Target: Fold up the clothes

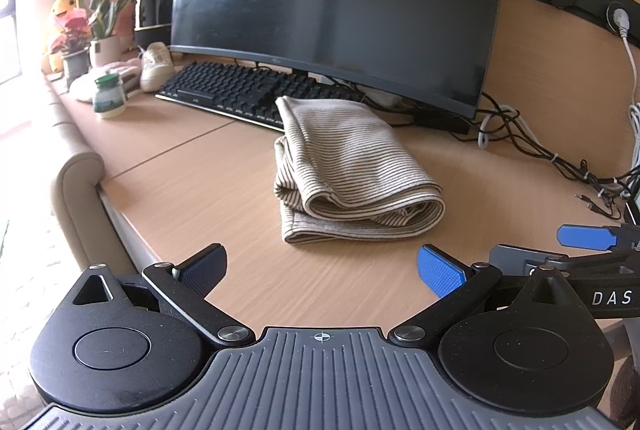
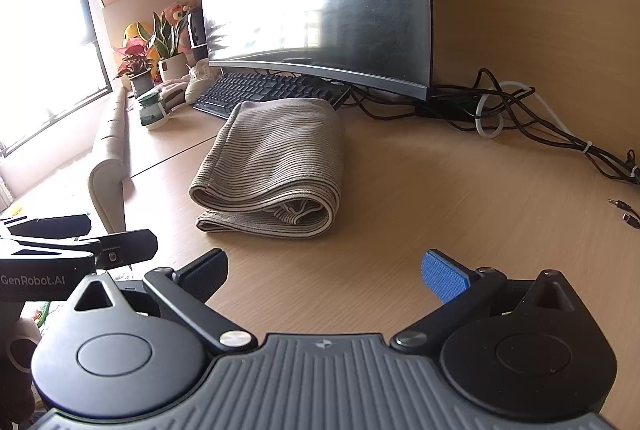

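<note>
One striped garment (image 1: 352, 169), folded, lying on my desk (image 1: 200, 189) before the keyboard (image 1: 240, 89).
Left claw (image 1: 320, 270) and right claw (image 2: 326, 272) hovering spread wide, empty; cloth looking soft, light, floppy, so I am eyeing its rolled near edge.

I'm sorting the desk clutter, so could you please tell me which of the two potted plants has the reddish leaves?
The plant in the dark grey pot, nearest the window; its neighbour in the white pot has upright green leaves instead.

Striped beige garment (image 1: 352, 169) lies folded in layers on the desk, before the keyboard
</note>
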### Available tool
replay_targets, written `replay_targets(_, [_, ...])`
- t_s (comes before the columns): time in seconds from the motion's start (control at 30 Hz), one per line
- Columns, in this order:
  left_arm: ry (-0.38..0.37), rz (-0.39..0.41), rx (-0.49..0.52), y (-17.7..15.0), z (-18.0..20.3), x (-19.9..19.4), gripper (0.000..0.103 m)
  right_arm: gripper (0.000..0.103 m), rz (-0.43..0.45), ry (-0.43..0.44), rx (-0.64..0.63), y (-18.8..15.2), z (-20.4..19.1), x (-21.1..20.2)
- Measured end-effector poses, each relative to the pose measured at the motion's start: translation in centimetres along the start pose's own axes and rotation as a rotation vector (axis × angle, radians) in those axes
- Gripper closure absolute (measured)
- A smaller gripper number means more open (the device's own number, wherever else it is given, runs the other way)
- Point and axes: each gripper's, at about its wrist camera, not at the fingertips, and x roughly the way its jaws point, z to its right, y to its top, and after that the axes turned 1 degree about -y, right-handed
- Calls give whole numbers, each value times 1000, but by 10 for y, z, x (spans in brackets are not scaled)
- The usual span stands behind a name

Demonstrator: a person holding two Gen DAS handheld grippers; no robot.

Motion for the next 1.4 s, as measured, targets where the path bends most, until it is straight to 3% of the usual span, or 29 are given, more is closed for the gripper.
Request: replay_targets(1.4, [5, -14, 5, -2, 2, 6, 0, 0, 1, -22, 2, 4, 4, 3])
